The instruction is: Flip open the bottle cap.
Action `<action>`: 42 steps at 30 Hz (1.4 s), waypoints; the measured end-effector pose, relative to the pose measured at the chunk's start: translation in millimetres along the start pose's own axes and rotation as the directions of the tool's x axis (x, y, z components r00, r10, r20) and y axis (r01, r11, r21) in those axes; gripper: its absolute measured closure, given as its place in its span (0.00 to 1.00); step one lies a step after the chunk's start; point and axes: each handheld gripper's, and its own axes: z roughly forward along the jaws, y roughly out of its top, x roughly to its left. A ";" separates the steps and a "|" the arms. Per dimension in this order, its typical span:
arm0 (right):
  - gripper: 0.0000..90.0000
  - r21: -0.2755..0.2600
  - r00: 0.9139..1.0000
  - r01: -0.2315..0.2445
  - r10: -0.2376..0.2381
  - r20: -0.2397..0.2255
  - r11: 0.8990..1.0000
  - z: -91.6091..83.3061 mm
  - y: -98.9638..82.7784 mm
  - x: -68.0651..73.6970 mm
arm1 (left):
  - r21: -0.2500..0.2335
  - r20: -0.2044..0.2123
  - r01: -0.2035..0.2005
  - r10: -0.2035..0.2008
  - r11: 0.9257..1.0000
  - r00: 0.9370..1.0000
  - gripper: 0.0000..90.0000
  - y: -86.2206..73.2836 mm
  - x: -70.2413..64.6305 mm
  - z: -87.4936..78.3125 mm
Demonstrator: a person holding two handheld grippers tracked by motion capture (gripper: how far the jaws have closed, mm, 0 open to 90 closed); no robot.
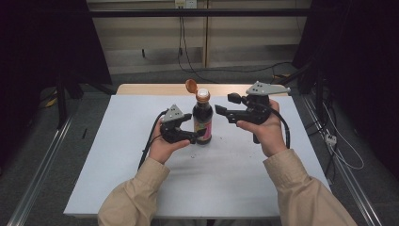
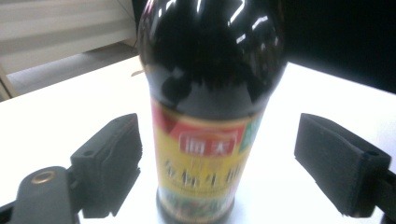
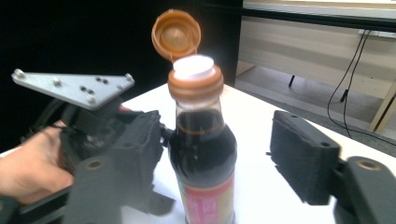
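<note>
A dark sauce bottle [image 1: 203,121] stands mid-table, flip cap [image 1: 190,85] apparently hinged back; the left gripper [image 1: 195,136] brackets its base, jaws apart, the right gripper [image 1: 222,112] gapes near the neck.

left gripper [image 1: 200,135] fingers apart; right gripper [image 1: 220,112] fingers apart

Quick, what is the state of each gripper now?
Left gripper: open, bottle between the jaws, untouched.
Right gripper: open around the bottle, holding nothing.
</note>
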 end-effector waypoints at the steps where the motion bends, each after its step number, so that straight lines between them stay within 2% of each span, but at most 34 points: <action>1: 0.32 -0.001 1.000 -0.004 0.004 -0.001 1.000 -0.5 -2.9 0.2 | 0.001 0.009 0.014 -0.014 1.000 1.000 0.14 -0.8 0.8 -1.9; 4: 0.28 -0.002 1.000 -0.015 0.015 -0.006 1.000 -3.1 -11.2 0.4 | -0.004 0.018 0.036 -0.036 0.999 0.999 0.10 -4.7 1.2 -6.7; 8: 0.24 0.000 1.000 -0.016 0.016 -0.004 1.000 -7.7 -21.8 1.6 | 0.006 0.010 0.032 -0.032 0.999 0.999 0.08 -8.4 2.1 -14.4; 10: 0.22 0.002 1.000 -0.016 0.016 -0.005 1.000 -9.8 -28.0 2.2 | 0.002 0.014 0.043 -0.043 0.999 0.999 0.06 -9.6 3.3 -19.3; 13: 0.20 0.011 1.000 -0.019 0.019 0.005 1.000 -12.6 -38.7 2.6 | 0.017 -0.001 0.033 -0.033 0.999 0.999 0.04 -10.3 3.9 -27.5; 15: 0.19 0.012 1.000 -0.025 0.025 0.005 1.000 -14.7 -46.0 1.3 | 0.001 -0.005 0.025 -0.025 1.000 1.000 0.03 -12.0 4.5 -34.4; 18: 0.19 0.012 0.999 -0.038 0.038 0.012 0.999 -18.6 -56.0 -1.2 | -0.019 -0.004 0.038 -0.038 0.999 0.999 0.03 -16.1 6.5 -43.0; 23: 0.18 0.007 0.999 -0.044 0.044 0.022 0.999 -25.9 -73.6 -2.0 | -0.014 -0.003 0.027 -0.027 1.000 1.000 0.01 -20.5 7.0 -53.5; 25: 0.18 0.007 0.999 -0.046 0.046 0.023 0.999 -27.4 -80.5 -2.3 | -0.015 0.003 0.010 -0.009 1.000 1.000 0.01 -22.9 5.0 -56.5; 26: 0.18 0.013 0.999 -0.043 0.043 0.029 0.999 -28.1 -83.5 -2.3 | -0.010 -0.008 -0.002 0.002 1.000 1.000 0.00 -23.7 3.7 -58.1; 32: 0.17 0.022 0.999 -0.038 0.037 0.039 0.999 -32.9 -96.3 -1.4 | 0.000 -0.014 -0.003 0.003 1.000 1.000 0.00 -31.3 5.4 -67.8; 36: 0.17 0.037 0.999 -0.018 0.016 0.046 0.999 -35.6 -103.7 -0.3 | 0.010 -0.022 0.000 0.001 1.000 1.000 0.00 -37.4 6.7 -74.3; 37: 0.17 0.040 0.999 -0.016 0.014 0.050 0.999 -36.0 -105.5 0.2 | 0.009 -0.024 0.009 -0.009 1.000 1.000 0.00 -38.6 6.2 -75.7; 38: 0.17 0.045 0.999 -0.013 0.011 0.048 0.999 -36.6 -107.4 0.2 | 0.014 -0.027 -0.005 0.005 1.000 1.000 0.00 -39.1 6.8 -78.1; 42: 0.17 0.046 0.998 -0.017 0.015 0.055 0.999 -38.1 -114.7 -1.1 | -0.002 -0.027 -0.007 0.007 1.000 1.000 0.00 -40.1 5.6 -86.8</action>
